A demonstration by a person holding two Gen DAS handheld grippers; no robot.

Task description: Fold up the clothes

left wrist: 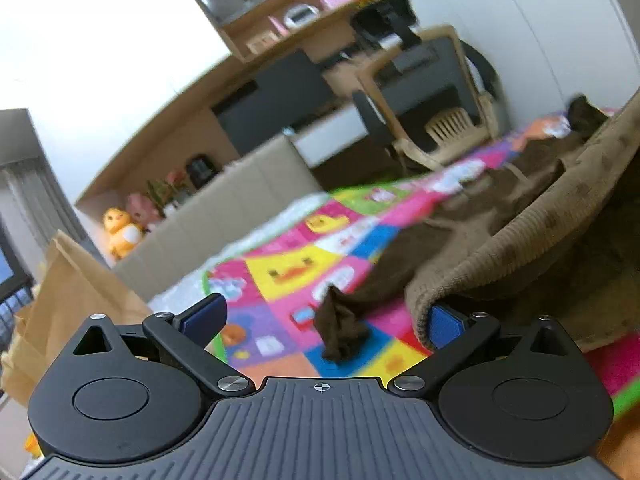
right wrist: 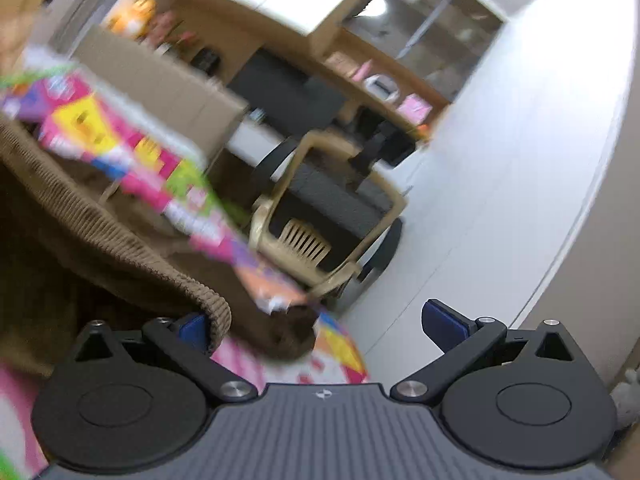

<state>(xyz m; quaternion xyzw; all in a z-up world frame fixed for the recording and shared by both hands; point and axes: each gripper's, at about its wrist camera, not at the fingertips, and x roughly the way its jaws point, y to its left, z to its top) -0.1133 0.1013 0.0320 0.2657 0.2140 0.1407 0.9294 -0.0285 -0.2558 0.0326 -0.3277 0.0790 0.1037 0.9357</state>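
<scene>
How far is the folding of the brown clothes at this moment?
Nothing looks folded yet. The brown garment lies spread and rumpled on the colourful mat. In hand: its ribbed hem drapes over one finger of each open hand-held gripper, the left and the right, but neither is clamped on it. Left to do: grip the hem, fold and flatten.

- White walls [left wrist: 540, 20] and a pale floor [right wrist: 500, 168].
- A long wooden shelf unit [left wrist: 280, 32] holds small items and soft toys [left wrist: 120, 232].
- A beige plastic chair [left wrist: 440, 128] stands beside a colourful patterned mat [left wrist: 304, 264].
- A brown paper bag [left wrist: 68, 300] stands at the left.
</scene>
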